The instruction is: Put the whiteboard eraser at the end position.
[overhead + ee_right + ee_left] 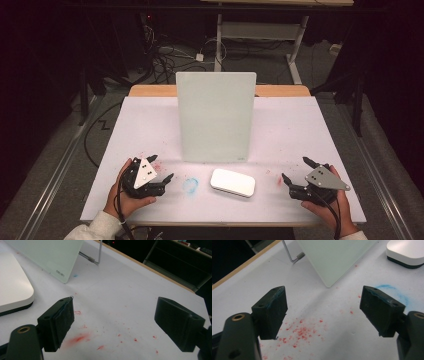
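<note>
My jaws on both sides stand wide apart with nothing between them: my left gripper (159, 175) rests low on the table (300, 125) in front of the board (216, 117) and off to its left, my right gripper (295, 172) in front of it and off to its right. The board stands upright near the middle of the white tabletop, leaning back on a thin metal prop (291, 255). A white eraser block (232, 182) lies flat just in front of the board, between my two grippers and apart from both. Red specks (299, 333) are scattered on the surface under my left jaws, a blue smear (190, 185) sits just left of the eraser, and a red smear (77, 338) lies under my right jaws. Behind the board the table's wooden edge (282, 90) shows, then dark floor with tangled cables (165, 57) and a desk frame (260, 35). The tabletop on either side of the board lies bare out to its edges.
</note>
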`<state>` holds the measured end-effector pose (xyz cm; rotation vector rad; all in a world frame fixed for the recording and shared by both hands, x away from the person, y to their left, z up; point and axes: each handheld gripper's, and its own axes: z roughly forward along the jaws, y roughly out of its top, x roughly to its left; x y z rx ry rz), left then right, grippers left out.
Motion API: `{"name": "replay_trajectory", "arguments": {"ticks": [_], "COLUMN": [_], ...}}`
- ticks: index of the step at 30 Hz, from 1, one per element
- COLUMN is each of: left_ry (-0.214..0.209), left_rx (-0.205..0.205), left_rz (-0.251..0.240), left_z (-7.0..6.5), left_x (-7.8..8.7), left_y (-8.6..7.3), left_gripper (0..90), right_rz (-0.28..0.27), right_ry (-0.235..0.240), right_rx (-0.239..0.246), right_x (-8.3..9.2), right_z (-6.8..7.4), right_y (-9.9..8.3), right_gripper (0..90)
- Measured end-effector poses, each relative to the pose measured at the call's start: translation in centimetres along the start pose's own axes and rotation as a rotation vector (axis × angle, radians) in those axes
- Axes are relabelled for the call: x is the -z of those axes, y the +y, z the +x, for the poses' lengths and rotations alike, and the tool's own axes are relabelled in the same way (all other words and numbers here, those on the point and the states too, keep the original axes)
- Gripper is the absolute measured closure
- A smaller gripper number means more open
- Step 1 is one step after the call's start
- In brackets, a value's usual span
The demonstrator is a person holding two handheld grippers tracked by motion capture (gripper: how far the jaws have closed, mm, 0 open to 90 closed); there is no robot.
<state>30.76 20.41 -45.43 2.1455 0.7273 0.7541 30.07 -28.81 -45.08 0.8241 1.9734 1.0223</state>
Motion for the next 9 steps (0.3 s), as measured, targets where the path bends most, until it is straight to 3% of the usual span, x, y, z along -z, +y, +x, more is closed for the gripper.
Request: {"name": "replay_trajectory", "arguments": {"ticks": [9], "left_ry": [0.005], "left_rx": [0.014], "left_rz": [0.006], "left_z": [0.19], "left_x": [-0.28], "left_y": [-0.01], "left_gripper": [21.5], "right_rz": [-0.009], "right_ry": [-0.014], "right_rx": [-0.004], "right_x": [0.07], "right_z": [-0.26], "right_y": [0.1], "right_gripper": [16.6]}}
